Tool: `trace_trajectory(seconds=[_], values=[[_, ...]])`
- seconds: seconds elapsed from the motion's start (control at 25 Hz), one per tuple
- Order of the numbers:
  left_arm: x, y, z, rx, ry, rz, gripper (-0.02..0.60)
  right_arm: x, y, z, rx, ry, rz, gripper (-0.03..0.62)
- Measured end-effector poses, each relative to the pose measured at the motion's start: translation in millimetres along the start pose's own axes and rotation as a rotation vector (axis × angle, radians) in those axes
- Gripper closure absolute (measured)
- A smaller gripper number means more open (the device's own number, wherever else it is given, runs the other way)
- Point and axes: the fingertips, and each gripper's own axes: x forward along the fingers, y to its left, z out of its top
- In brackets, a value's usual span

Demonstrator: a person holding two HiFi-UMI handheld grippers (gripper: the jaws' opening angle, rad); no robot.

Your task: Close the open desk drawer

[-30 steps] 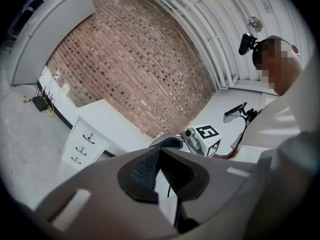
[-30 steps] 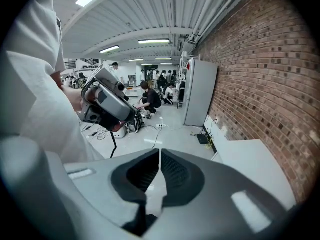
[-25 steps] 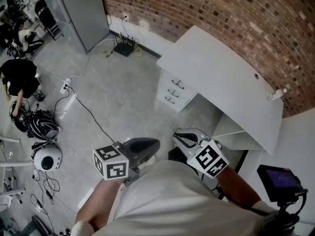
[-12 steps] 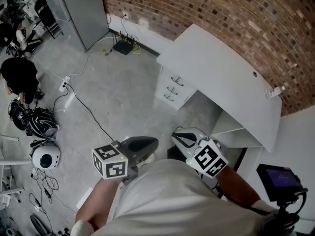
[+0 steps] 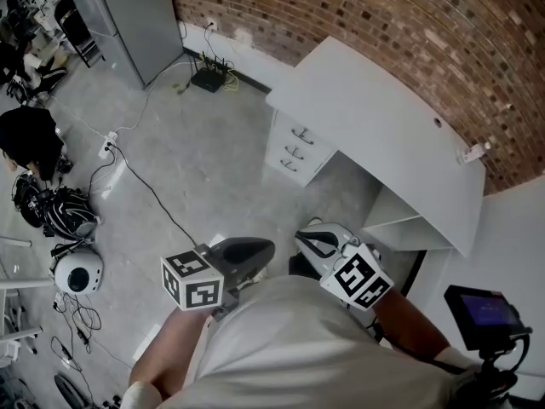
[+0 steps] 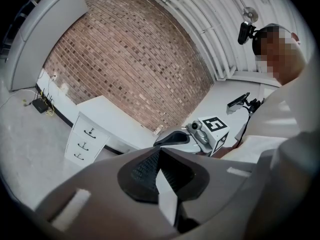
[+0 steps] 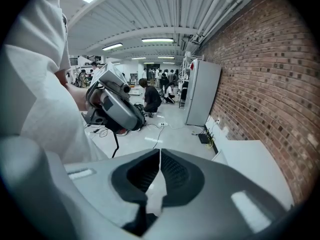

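A white desk (image 5: 375, 135) stands against the brick wall. At its left end is a drawer unit (image 5: 294, 153) with three handled fronts, also visible in the left gripper view (image 6: 86, 141). From this distance all three fronts look level and I cannot make out an open one. My left gripper (image 5: 271, 248) and right gripper (image 5: 301, 238) are held close to my torso, far short of the desk, tips pointing at each other. In their own views, both the left gripper (image 6: 159, 156) and the right gripper (image 7: 160, 159) have their jaws shut with nothing between them.
Under the desk's right end is an open shelf (image 5: 400, 220). A grey cabinet (image 5: 128, 15) stands at the back left. A router (image 5: 207, 79), a cable with power strip (image 5: 111, 147), bags (image 5: 60, 216) and a white helmet (image 5: 78, 273) lie on the concrete floor. A person in black (image 5: 30, 139) crouches at left.
The head view has shifted a little, so the desk and drawer unit sit slightly further left and higher. Both grippers keep their pose and stay shut.
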Motion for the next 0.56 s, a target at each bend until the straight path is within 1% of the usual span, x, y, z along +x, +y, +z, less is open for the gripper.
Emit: trace_trajectory(seconds=[0.32, 0.56], values=[[6, -1, -5, -0.003, 0.012, -0.013, 0.577, -2, 0, -5, -0.004, 0.009, -0.009, 0.583], [10, 1, 1, -0.003, 0.020, -0.019, 0.577, -3, -6, -4, -0.009, 0.021, -0.011, 0.585]])
